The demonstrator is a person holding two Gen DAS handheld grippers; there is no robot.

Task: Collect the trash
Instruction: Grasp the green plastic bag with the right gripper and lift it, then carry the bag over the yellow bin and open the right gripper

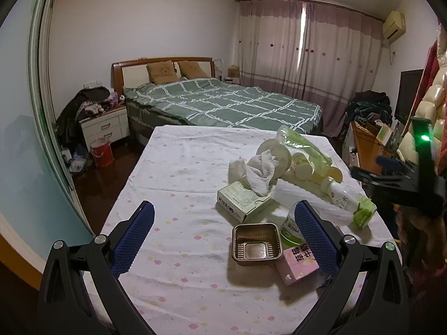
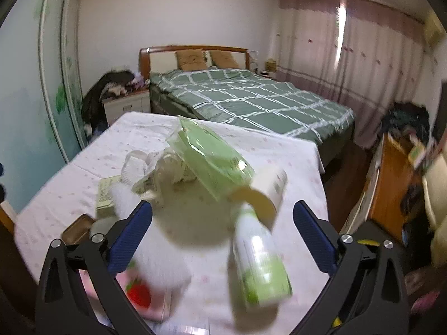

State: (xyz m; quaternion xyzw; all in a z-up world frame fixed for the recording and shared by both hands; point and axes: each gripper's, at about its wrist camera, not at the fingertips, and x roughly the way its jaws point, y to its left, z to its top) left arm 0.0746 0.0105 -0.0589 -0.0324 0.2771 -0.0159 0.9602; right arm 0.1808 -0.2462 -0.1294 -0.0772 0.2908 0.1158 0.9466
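Collection not started: all trash remains on the worktop (image 1: 173,195).

Left tool (image 1: 223,237) and right tool (image 2: 222,234) are both spread wide and hold nothing. Still on the worktop, clustered at its right side: brown tray (image 1: 256,244), pink carton (image 1: 300,262), tissue box (image 1: 243,199), crumpled tissue (image 1: 259,171), green-labelled bottle (image 1: 347,198), green wrapper (image 1: 304,148). No bin or bag for the trash is visible, so every item appears left to collect.
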